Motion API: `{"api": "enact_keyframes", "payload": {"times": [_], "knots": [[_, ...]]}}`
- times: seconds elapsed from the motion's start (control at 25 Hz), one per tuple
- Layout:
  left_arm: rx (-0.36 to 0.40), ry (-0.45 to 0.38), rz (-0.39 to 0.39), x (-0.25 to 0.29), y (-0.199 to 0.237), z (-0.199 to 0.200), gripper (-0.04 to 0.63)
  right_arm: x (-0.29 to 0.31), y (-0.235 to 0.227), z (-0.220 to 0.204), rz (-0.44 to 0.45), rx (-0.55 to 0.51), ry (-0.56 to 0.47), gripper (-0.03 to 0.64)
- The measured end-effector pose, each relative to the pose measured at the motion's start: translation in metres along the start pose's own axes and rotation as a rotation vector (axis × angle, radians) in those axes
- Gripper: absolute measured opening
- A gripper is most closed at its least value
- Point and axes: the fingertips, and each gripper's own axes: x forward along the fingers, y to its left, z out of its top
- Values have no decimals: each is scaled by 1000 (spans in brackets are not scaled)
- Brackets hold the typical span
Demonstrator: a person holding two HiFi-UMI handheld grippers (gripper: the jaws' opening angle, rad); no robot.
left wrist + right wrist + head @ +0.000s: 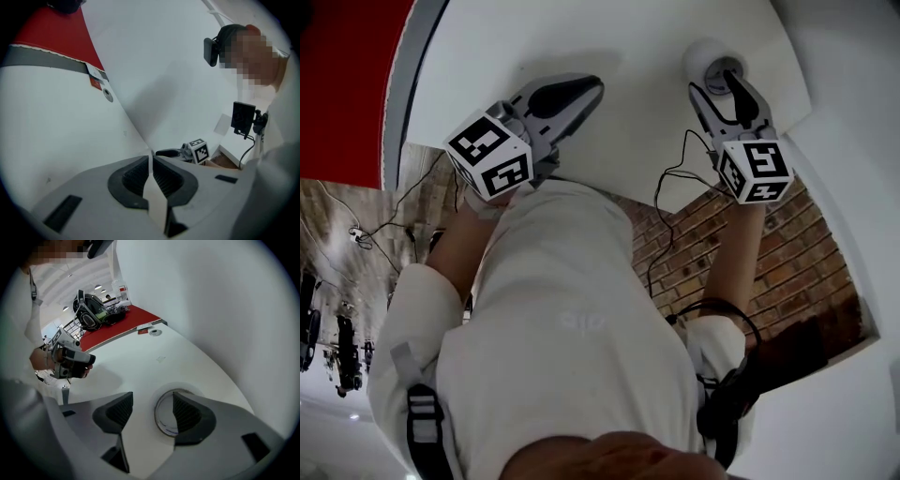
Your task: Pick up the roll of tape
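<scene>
Currently the right gripper (151, 405) stands open at lower centre, 1 jaw over the roll of tape (162, 420) on the white table (154, 348), so an off-centre squeeze could push it away; the left gripper (151, 164) is closed on nothing.

1. Bright, even light from overhead. The white tabletop (656, 37) is close to washed out, with little texture.
2. Shadows are soft: a grey smudge on the tabletop beyond the left tool (592, 87), a fainter one round the right tool (724, 77).
3. Ceiling lamps (97, 287) show as small bright spots far back in the right gripper view.
4. All three views are fisheye: straight edges bow, corners go black.
5. Gripper views: the near tool bodies are soft and out of focus, the background somewhat sharper.
</scene>
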Motion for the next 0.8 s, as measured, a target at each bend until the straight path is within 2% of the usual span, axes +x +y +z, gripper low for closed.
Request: {"api": "enact_keyframes", "payload": {"times": [0.28, 0.8], "knots": [[-46, 50, -34, 5, 11, -6, 11, 35, 0, -16, 25, -49, 130, 252], [-69, 58, -63, 2, 33, -12, 11, 69, -1, -34, 14, -127, 341, 250]]}}
